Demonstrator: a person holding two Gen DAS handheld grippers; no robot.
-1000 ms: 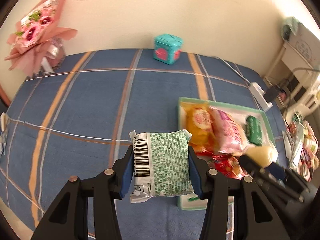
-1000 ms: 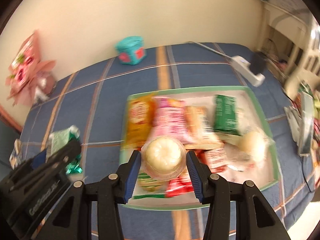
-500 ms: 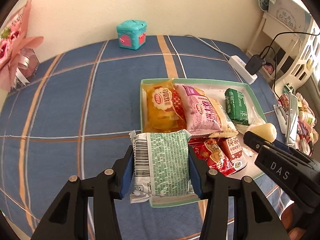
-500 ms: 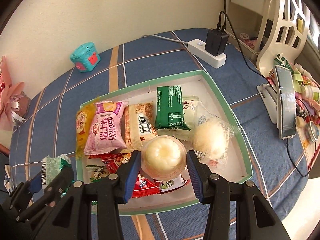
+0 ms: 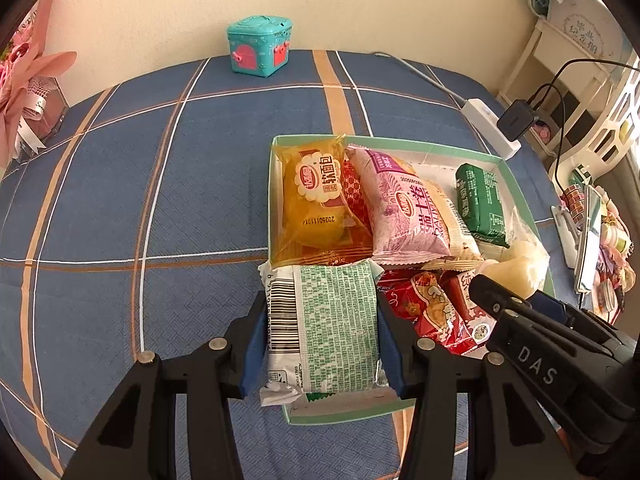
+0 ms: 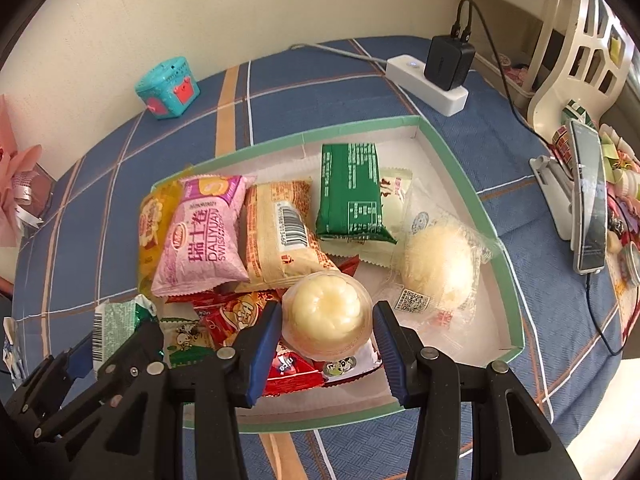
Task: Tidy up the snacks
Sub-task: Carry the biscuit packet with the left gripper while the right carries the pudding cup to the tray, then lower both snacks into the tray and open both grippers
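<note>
My left gripper [image 5: 320,340] is shut on a green-and-white snack packet [image 5: 326,328], held over the near left corner of the green-rimmed tray [image 5: 400,143]. My right gripper [image 6: 326,344] is shut on a pale yellow jelly cup [image 6: 325,312], above the red packets [image 6: 224,320] at the tray's [image 6: 472,184] near side. The tray holds a yellow bread packet [image 5: 316,204], a pink roll packet [image 6: 204,232], a beige packet [image 6: 280,232], a dark green packet [image 6: 350,192] and a clear-wrapped bun [image 6: 438,264]. In the right wrist view the left gripper [image 6: 132,344] shows at lower left.
A teal toy box [image 5: 260,46] stands at the back by the wall. A white power strip with a black charger [image 6: 436,76] lies behind the tray. A phone on a stand [image 6: 586,196] and small clutter sit at the right. A pink bouquet [image 5: 24,92] is at far left.
Both grippers have moved toward and down over the tray with their snacks still held. The tray now fills more of both views; the left gripper came in from the bare cloth on the left.
</note>
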